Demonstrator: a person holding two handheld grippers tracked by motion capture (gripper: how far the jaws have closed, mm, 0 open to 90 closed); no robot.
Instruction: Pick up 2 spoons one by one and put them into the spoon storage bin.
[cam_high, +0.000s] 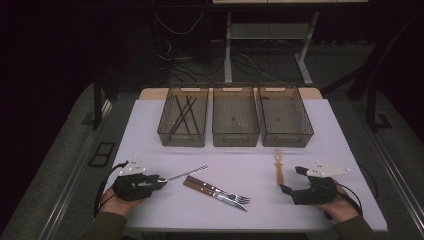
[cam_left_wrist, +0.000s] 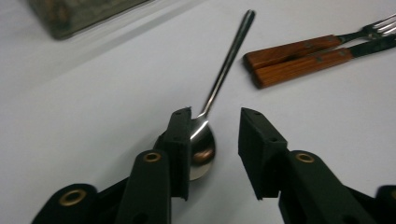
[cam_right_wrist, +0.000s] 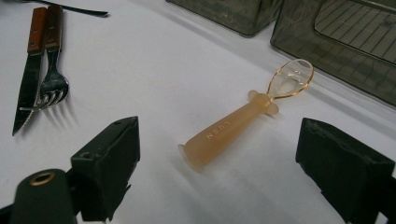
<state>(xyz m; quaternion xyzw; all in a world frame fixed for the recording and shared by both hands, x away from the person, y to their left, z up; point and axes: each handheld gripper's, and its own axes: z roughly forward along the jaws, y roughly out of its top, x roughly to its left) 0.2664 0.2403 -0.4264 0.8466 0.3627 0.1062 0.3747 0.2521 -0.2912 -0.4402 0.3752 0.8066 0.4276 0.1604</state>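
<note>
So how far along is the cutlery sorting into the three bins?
Early. Done: only the left bin holds anything, some dark chopsticks; the other two bins look empty. In hand: the left tongs are open around the metal spoon bowl without clamping it; the right tongs stand open at the amber spoon. Left: both spoons, plus the fork and knife on the table.

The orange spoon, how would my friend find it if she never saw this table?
Start at the three see-through bins along the table's far side, and take the right-hand one. Just in front of it lies the orange spoon, near the right gripper. It is stubby, thick-handled plastic with a clear bowl; the other cutlery is metal.
</note>
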